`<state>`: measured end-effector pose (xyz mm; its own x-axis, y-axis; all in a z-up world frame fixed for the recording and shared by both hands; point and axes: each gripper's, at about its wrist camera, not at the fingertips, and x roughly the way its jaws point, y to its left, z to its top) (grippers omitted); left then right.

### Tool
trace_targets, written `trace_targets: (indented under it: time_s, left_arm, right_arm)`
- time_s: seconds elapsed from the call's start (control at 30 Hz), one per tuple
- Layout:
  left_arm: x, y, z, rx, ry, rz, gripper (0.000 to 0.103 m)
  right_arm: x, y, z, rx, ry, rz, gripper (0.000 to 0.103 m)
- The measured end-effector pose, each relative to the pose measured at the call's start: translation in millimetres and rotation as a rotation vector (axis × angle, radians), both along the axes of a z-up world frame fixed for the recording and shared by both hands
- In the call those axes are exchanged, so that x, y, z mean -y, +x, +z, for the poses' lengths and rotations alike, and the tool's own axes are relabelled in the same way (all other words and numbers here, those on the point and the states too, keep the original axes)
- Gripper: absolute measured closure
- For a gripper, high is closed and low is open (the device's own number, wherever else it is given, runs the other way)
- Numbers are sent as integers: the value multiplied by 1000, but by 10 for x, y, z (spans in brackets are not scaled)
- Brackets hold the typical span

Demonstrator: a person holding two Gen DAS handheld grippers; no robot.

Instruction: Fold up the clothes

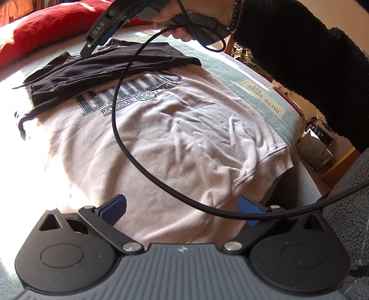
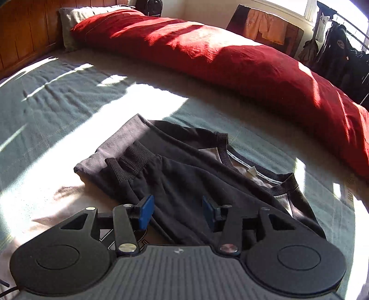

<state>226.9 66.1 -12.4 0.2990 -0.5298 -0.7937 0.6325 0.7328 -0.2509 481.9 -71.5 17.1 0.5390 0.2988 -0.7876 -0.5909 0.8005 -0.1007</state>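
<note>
1. My left tool [image 1: 182,208] points steeply down over the near hem of a pale pink sweatshirt [image 1: 143,143]. Its two blue pads [image 1: 115,207] stand wide apart with nothing pressed between them; the hem lies below the gap.

2. My right tool [image 2: 176,212] also tilts down, above the dark sleeves [image 2: 161,175] folded across the chest of the sweatshirt. Its pads are partly apart and grip nothing; the dark cloth lies beneath them, and I cannot tell whether they touch it.

3. In the left wrist view my right hand [image 1: 184,20] comes in from the top, wrapped around the grey handle of the right tool, with a bead bracelet [image 1: 235,16] at the wrist and a fuzzy black sleeve [image 1: 299,57] behind it. A black cable [image 1: 129,147] loops down from that handle across the shirt.

4. The sweatshirt lies flat, front up, on a grey-green bed cover [image 2: 46,97], printed with "BRUINS" and "NATIONAL HOCKEY LEAGUE". The dark ribbed collar [image 2: 253,168] points toward a long red pillow [image 2: 230,60].

5. Hard to see: the dark sleeves cover the top of the lettering, strong sunlight washes out the left side of the shirt, and the tool bodies hide the nearest strip of fabric in both views. The right arm's sleeve blocks much of the room beyond the bed edge.
</note>
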Motion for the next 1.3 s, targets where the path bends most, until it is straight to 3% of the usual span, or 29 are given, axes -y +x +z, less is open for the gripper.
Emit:
trace_targets:
  time_s: [0.23,0.3,0.33,0.53,0.73,0.9,1.0,1.13,1.3]
  left_arm:
    - [164,-47,211,-14,-26,-18,1]
    - [226,8,258,-5,-23,-14,1]
    - [257,36,281,0,-22,-12,1]
    - [385,579,350,36,-51,93,1]
    - [495,1483,316,110,-75,219,1]
    - [506,2246,-13,130,-77,300,1]
    - [435,2513,-268,121,-88,368,1]
    - [323,2626,-468,90,-149,383,1]
    - [149,2526,-628,76,-96,343,1]
  right_arm:
    - [1169,-72,-119,-8,-16,-164,56]
    - [1464,-98,-203,-19,-1,-198,80]
    - [1601,-114,-245,-22,8,-213,82]
    - [2122,-143,-500,-53,135,-220,83]
    - [2287,-120,-869,-112,159,-202,83]
    - [2464,-76,-691,-84,257,-197,82]
    - [2420,123,-589,-54,279,-180,82]
    - [2086,490,-606,-56,276,-117,82]
    - [1673,794,-877,-41,190,-92,78]
